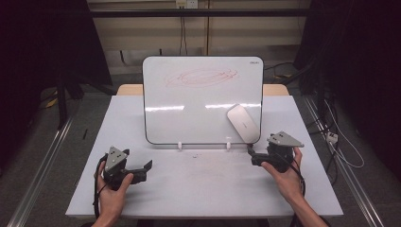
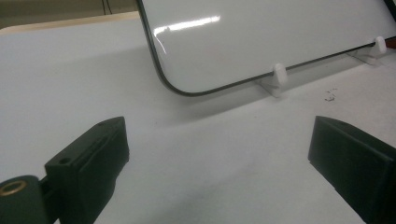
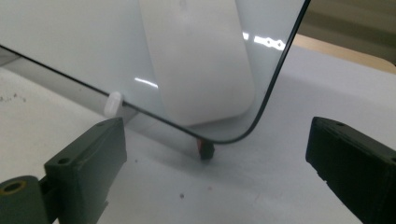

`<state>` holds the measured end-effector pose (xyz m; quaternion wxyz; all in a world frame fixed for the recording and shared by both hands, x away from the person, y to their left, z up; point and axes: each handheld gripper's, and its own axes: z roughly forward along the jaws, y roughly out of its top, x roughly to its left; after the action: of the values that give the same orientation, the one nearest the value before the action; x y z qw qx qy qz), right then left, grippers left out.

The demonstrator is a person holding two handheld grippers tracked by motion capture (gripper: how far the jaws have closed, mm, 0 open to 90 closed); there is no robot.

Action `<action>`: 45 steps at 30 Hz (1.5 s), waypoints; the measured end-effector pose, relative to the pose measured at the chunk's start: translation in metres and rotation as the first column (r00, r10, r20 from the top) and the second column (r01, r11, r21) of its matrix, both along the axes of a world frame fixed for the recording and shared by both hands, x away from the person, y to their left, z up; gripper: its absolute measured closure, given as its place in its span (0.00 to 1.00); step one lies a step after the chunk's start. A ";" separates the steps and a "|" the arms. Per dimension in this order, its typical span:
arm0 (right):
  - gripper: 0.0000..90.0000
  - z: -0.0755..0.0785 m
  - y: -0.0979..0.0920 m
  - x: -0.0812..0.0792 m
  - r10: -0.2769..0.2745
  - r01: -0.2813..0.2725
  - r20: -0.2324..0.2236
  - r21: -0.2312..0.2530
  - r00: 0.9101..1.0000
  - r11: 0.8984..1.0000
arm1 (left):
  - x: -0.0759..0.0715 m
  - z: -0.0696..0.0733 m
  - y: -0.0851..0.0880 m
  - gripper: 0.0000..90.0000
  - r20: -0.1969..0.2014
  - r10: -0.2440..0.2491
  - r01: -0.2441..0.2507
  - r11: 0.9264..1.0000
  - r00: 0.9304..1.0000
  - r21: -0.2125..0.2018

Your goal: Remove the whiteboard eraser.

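Red-scribbled whiteboard (image 1: 189,101); white eraser (image 1: 243,123)

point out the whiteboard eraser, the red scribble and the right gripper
eraser (image 1: 243,122), high view, middle of its white back
red scribble (image 1: 201,78), high view, centre of the marks
right gripper (image 1: 250,153), high view, between its fingertips

white table (image 1: 189,189), beige wall (image 1: 142,33)
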<state>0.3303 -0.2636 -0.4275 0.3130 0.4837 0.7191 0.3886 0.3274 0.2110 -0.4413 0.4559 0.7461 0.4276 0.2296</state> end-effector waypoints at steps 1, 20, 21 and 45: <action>0.05 0.001 0.000 0.002 0.000 0.000 0.004 -0.001 1.000 1.000 | -0.001 0.000 0.000 0.06 -0.001 -0.002 0.002 1.000 1.000 0.002; 0.10 0.033 0.025 0.035 0.082 -0.084 -0.017 -0.122 0.996 0.989 | -0.005 0.002 0.006 0.06 0.019 0.004 -0.005 1.000 1.000 0.008; 0.09 0.033 0.027 0.038 0.078 -0.080 -0.015 -0.135 0.997 0.988 | -0.005 0.002 0.006 0.06 0.017 0.006 -0.006 1.000 1.000 0.007; 0.30 0.017 0.053 0.061 0.062 -0.065 -0.021 -0.295 0.998 0.953 | -0.004 0.002 0.003 0.06 0.008 0.000 0.000 1.000 1.000 0.009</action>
<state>0.3915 -0.2102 -0.4101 0.3648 0.4104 0.7861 0.2838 0.3230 0.2140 -0.4390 0.4543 0.7472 0.4245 0.2347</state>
